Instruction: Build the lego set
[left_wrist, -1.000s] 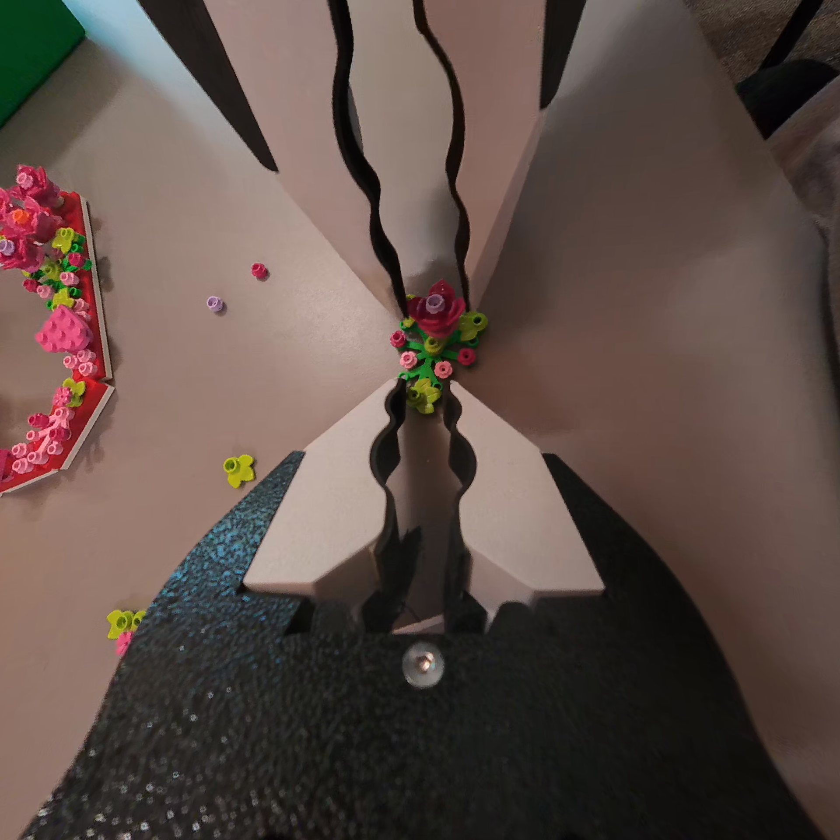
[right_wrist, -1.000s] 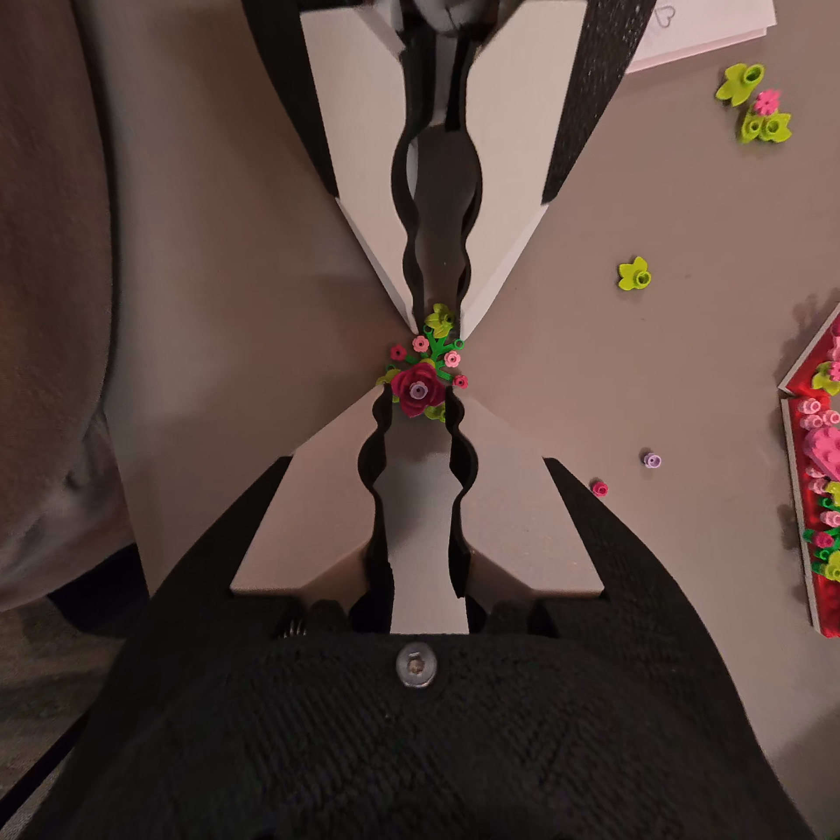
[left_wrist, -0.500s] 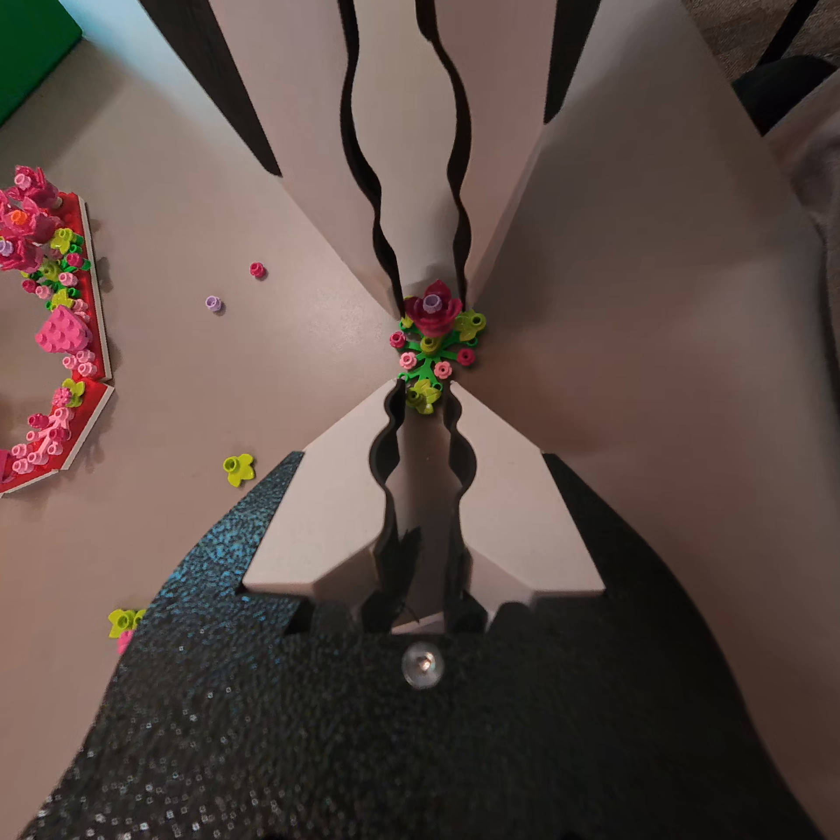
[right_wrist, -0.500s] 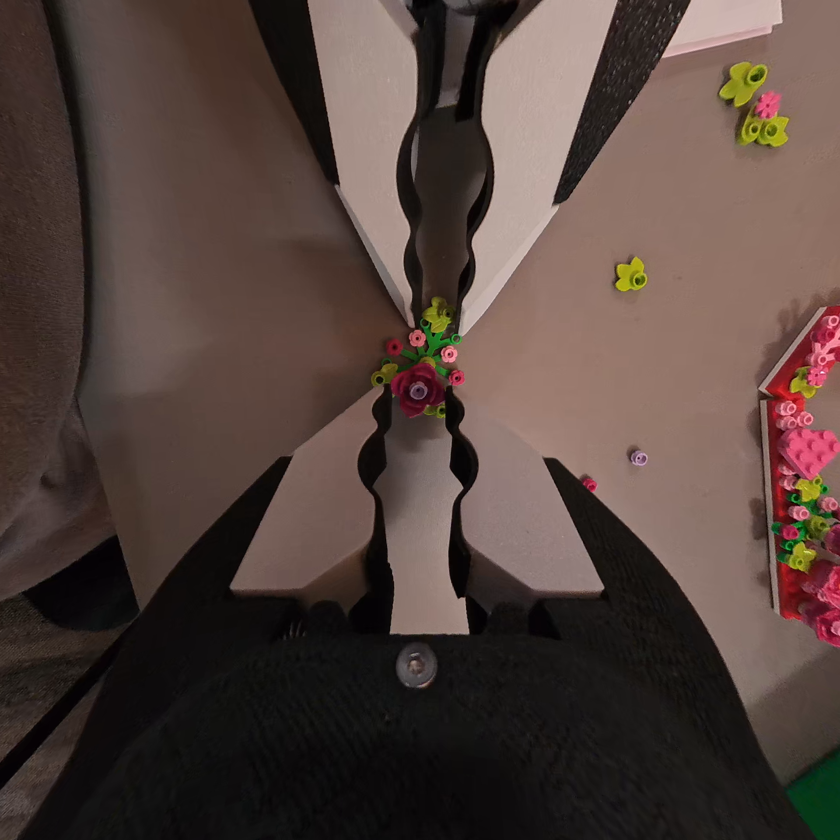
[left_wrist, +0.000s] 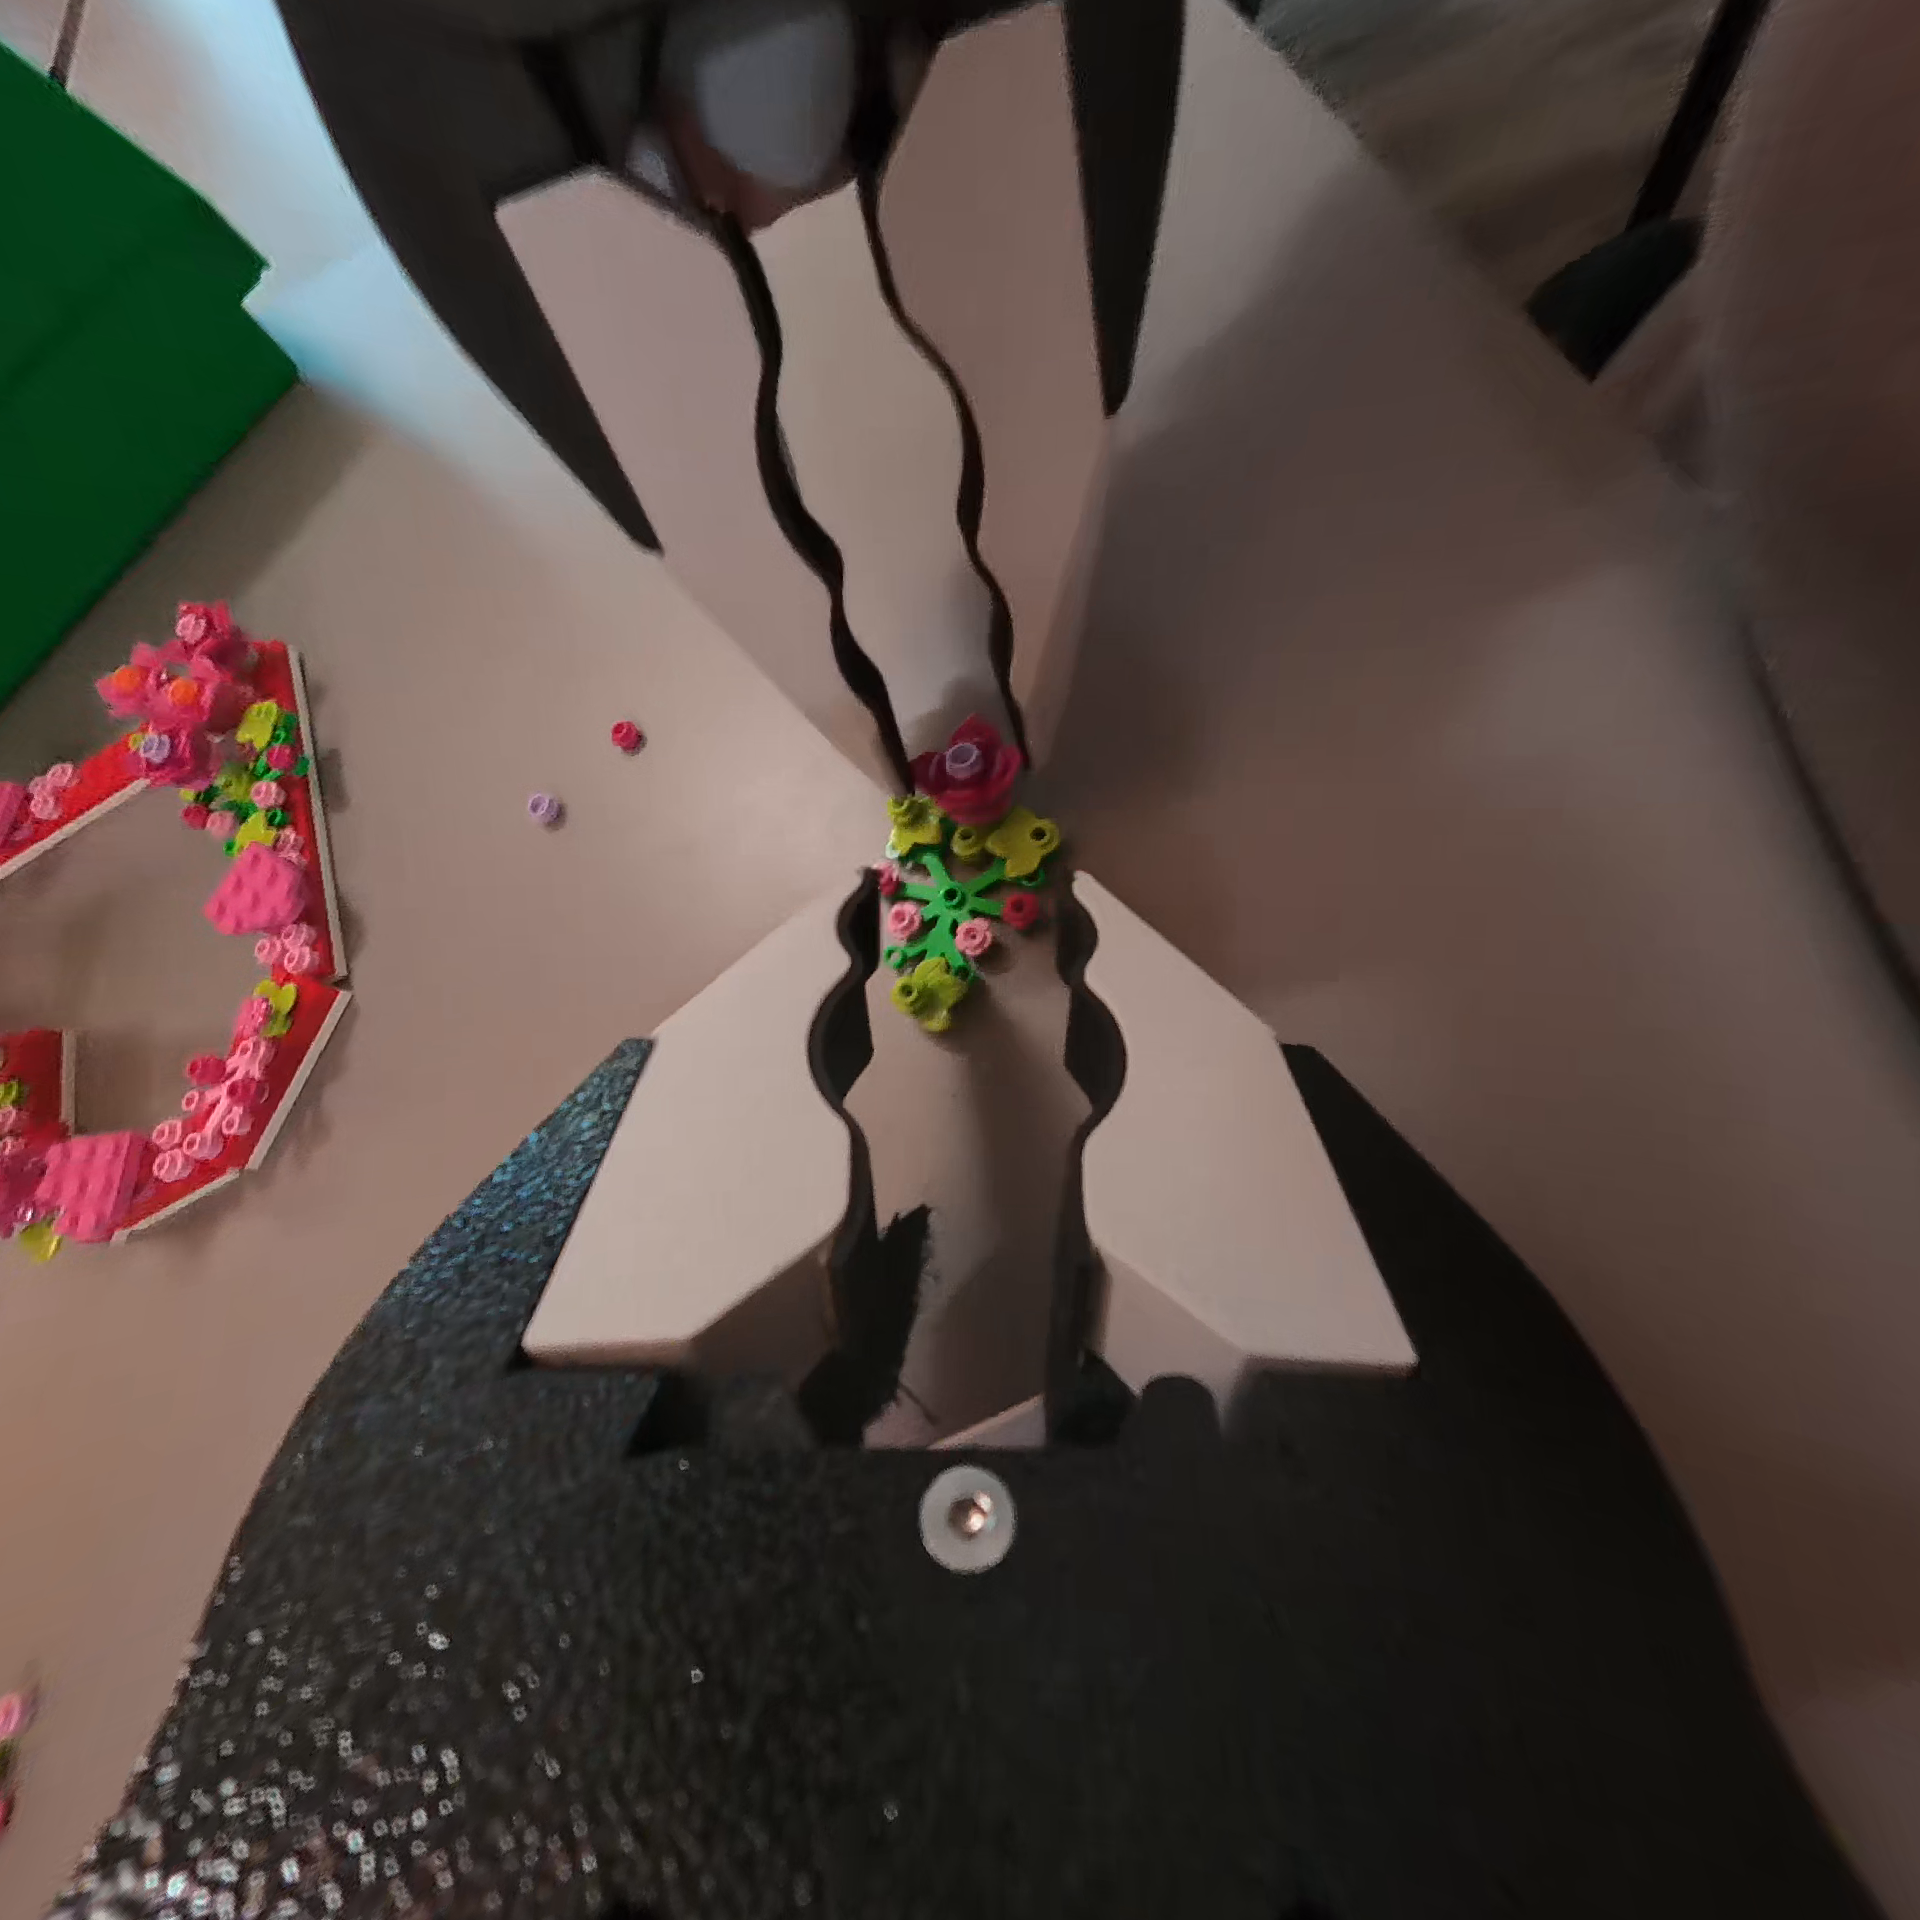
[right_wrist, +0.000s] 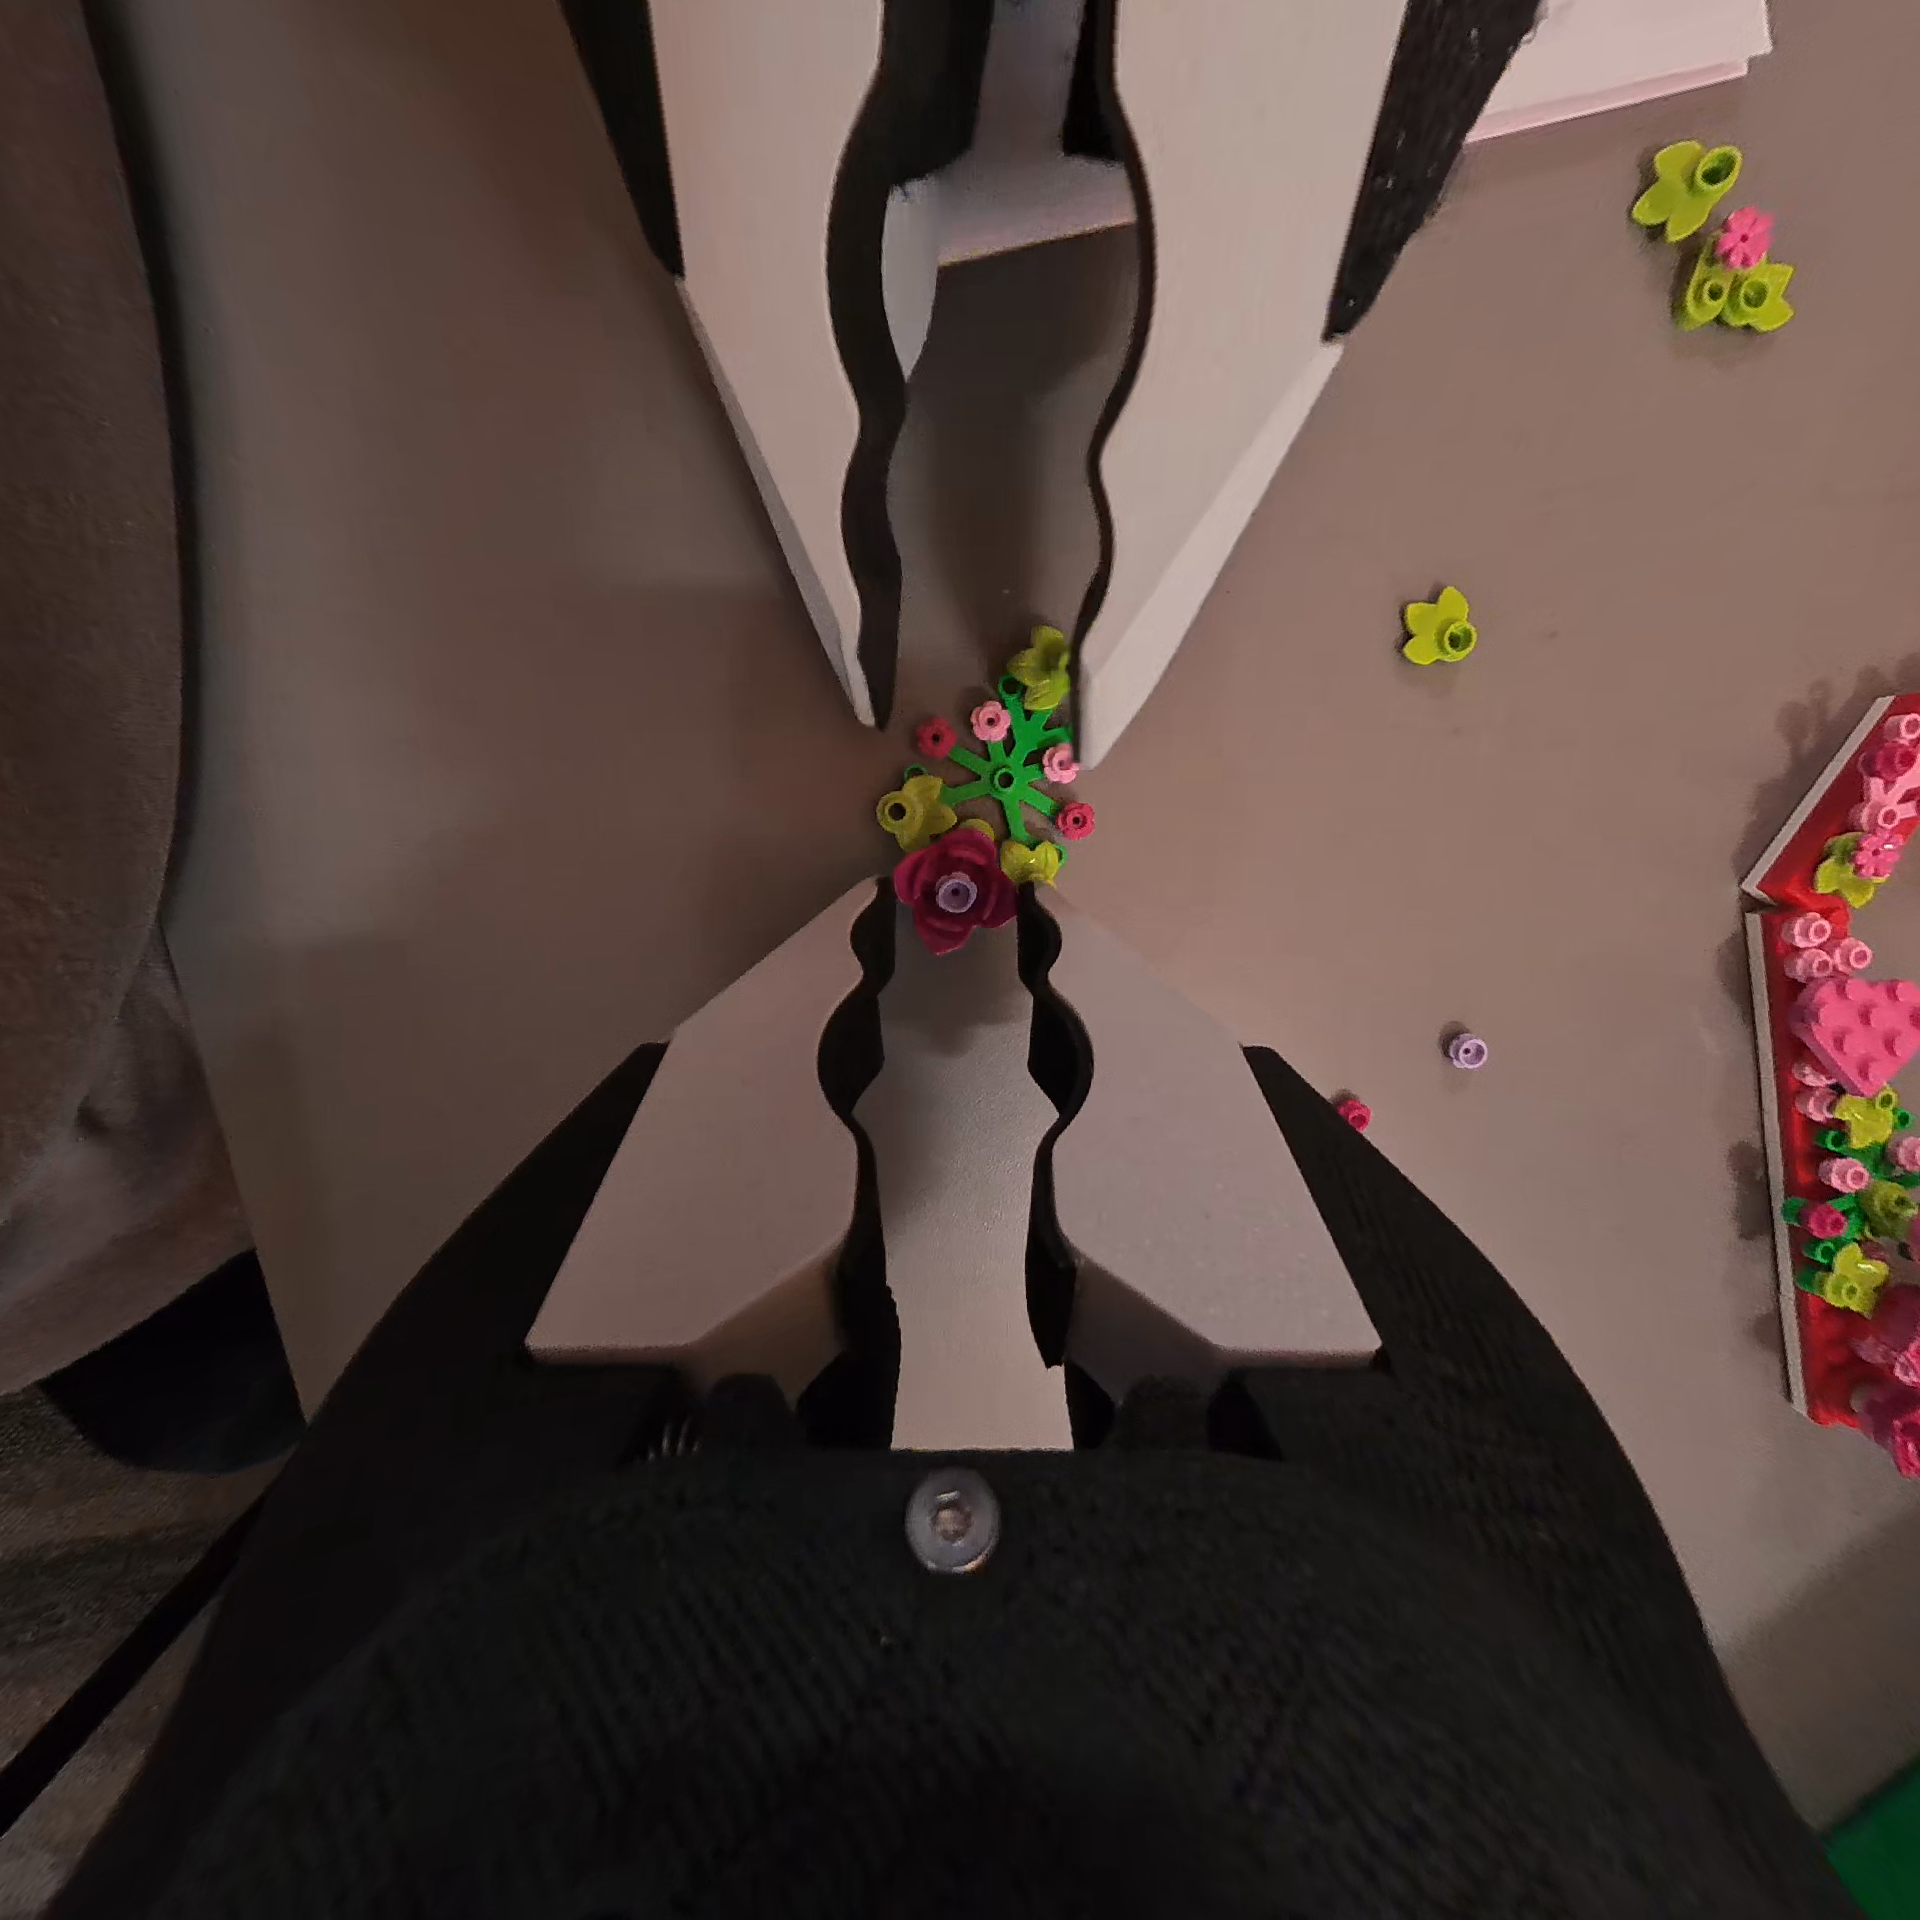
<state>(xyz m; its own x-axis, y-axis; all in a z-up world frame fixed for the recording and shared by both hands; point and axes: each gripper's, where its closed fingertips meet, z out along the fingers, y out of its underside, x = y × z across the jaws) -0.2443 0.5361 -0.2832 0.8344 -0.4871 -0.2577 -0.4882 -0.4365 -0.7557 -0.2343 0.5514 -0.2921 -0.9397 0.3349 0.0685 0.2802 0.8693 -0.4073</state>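
Note:
A small flower cluster (left_wrist: 951, 902) has a green leaf piece, lime, pink and red blossoms, and a dark-red rose (right_wrist: 951, 891) at one end. My right gripper (right_wrist: 956, 899) is shut on the rose end and holds the cluster over the table. It enters the left wrist view from the top (left_wrist: 958, 761). My left gripper (left_wrist: 971, 894) is open, its fingers on either side of the cluster's lime-flower end without pinching it. It shows at the top of the right wrist view (right_wrist: 977, 722).
A red heart-shaped frame (left_wrist: 312, 935) with pink flowers lies to one side, also in the right wrist view (right_wrist: 1766, 1039). Loose pieces lie on the table: a lime flower (right_wrist: 1439, 629), a lilac stud (left_wrist: 543, 808), a red stud (left_wrist: 625, 736), more lime flowers (right_wrist: 1714, 249). A green box (left_wrist: 104, 364) stands behind. The grippers are tip to tip, or close to it. Between my right fingertips and the red stud (left_wrist: 625, 736) there is roughly 9 centimeters.
My left gripper has opened and let go of the cluster's lime end. The right gripper still holds the rose end. The cluster has turned a little.

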